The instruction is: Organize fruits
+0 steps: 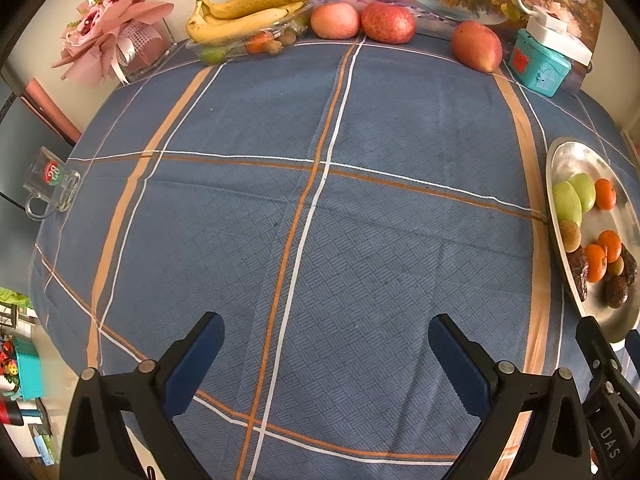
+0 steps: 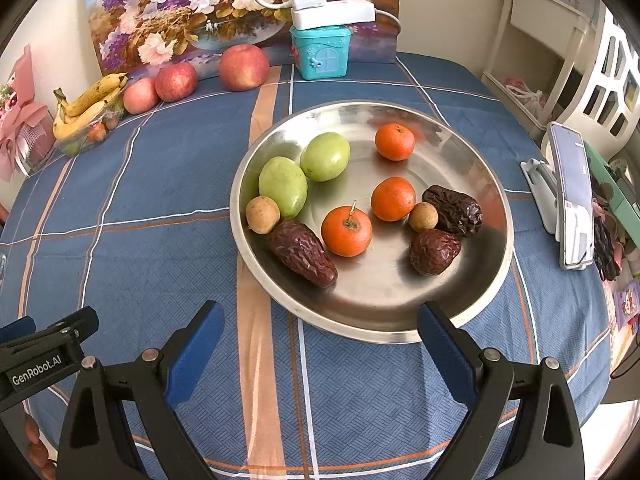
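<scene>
Below my two tools, a table (image 1: 360, 120) draped in a blue checked cloth fills both views. My left tool (image 1: 326, 356) hangs with its blue pads spread wide over bare cloth, gripping nothing. My right tool (image 2: 320, 344) is likewise released and empty, its pads apart just short of the near rim of a steel dish (image 2: 472, 300).

That dish sits toward the right side of the table and carries the small fruit. Two green fruits (image 2: 304, 172) lie touching at its left. Three mandarins (image 2: 394, 198) are spread across the middle and back, the nearest with a short stem sticking up. Three wrinkled dark red dates (image 2: 302, 252) rest toward the front, one on the left and two on the right. Two small tan round fruits (image 2: 262, 214) sit among them, one against the left green fruit, the other between a mandarin and the right-hand dates.

Along the far edge of the table, against a flower painting (image 2: 180, 8), three red apples (image 2: 244, 67) stand in a loose row. Left of them, a bunch of bananas (image 1: 248, 10) lies on top of a clear tray (image 1: 224, 46) that holds a few more small fruits. A teal house-shaped box (image 2: 320, 54) stands beside the rightmost apple, with a white power strip (image 2: 332, 14) on top of it. A pink wrapped bouquet (image 1: 108, 32) occupies the far left corner. A phone on a white stand (image 2: 572, 196) leans at the right edge of the table.
</scene>
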Demonstrator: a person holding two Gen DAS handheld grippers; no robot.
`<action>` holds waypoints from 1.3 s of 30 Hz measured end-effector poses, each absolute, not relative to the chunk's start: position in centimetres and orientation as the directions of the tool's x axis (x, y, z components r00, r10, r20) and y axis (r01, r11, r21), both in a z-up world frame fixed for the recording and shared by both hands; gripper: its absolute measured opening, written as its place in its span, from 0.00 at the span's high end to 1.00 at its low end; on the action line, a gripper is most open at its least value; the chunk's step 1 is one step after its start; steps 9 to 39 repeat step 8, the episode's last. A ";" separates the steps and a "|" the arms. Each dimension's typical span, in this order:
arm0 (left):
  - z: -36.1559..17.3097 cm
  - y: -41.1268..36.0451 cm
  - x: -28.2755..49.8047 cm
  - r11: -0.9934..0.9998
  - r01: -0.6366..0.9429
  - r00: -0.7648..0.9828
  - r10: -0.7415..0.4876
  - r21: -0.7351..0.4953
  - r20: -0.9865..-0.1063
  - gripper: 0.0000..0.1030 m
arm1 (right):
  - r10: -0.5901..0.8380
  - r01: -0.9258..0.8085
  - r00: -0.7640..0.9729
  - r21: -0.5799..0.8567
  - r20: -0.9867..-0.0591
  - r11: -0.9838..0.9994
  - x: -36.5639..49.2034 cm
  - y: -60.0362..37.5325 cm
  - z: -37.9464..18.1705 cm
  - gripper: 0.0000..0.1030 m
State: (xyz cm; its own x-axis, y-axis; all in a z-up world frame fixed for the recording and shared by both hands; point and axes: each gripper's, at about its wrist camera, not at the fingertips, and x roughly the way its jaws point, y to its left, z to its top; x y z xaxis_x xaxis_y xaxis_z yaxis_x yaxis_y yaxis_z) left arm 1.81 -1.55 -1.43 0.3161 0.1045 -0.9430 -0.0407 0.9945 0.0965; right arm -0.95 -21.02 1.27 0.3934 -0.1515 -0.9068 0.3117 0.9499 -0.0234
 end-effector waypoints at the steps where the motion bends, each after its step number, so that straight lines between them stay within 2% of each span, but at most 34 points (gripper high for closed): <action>1: -1.4 -1.5 1.8 0.994 -0.041 0.317 0.105 0.097 -0.943 0.00 | -0.151 0.312 0.393 -0.024 -0.907 0.950 -1.0 -21.0 1.3 0.06; 39: -1.1 -1.4 1.7 0.994 -0.041 0.333 0.106 0.098 -0.937 0.00 | -0.152 0.311 0.393 -0.024 -0.907 0.950 -0.9 -21.2 1.2 0.06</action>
